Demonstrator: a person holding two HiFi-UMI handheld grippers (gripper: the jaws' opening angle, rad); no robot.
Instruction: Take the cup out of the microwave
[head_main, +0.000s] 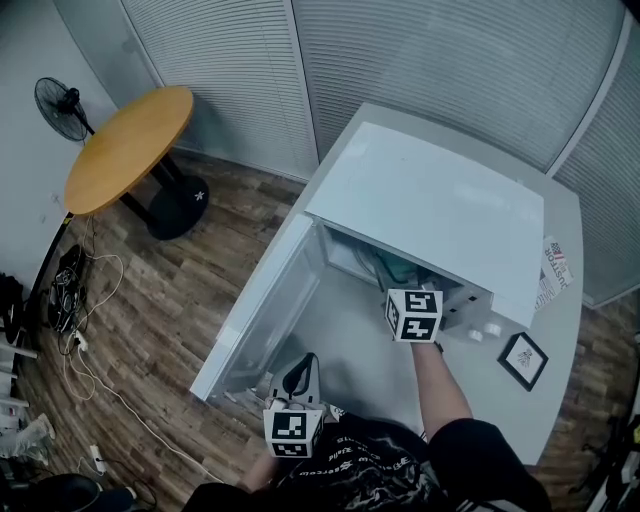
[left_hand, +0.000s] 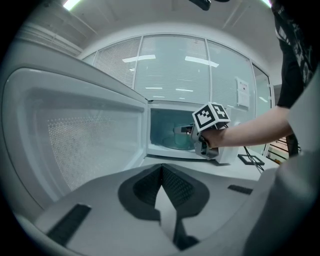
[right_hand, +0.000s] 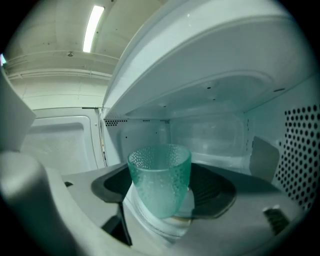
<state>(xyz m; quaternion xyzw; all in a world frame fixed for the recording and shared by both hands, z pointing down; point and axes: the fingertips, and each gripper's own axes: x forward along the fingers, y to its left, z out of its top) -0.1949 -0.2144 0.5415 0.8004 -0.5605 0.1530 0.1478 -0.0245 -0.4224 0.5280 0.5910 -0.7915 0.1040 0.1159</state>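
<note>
2 hand-held grippers work at a white box-shaped microwave (head_main: 430, 205) that sits on a white counter (head_main: 345, 345). Its white door (head_main: 250, 315) is swung wide open to the left in the head view.

The right gripper (right_hand: 162, 180) reaches into the oven's cavity. A translucent green cup of dimpled glass (right_hand: 160, 175) stands upright between its 2 jaws, inside the microwave, on a pale round turntable (right_hand: 150, 222). The jaws stand wide. Their dark pads lie against the cup's 2 sides, and no gap shows on either side, so the gripper is pinching the cup.

The left gripper (left_hand: 161, 170) is held low in front of the counter, near the free edge of the open door and well apart from the cup. Its jaws are pressed together at the tips, with nothing between them. It points toward the cavity, and its view shows the person's forearm (left_hand: 250, 131) reaching in.

A small black-framed picture (head_main: 523, 360) lies on the counter to the right of the microwave. On the wooden floor (head_main: 160, 290) to the left stand 1 round wooden table (head_main: 128, 148) and a black fan (head_main: 60, 108).
</note>
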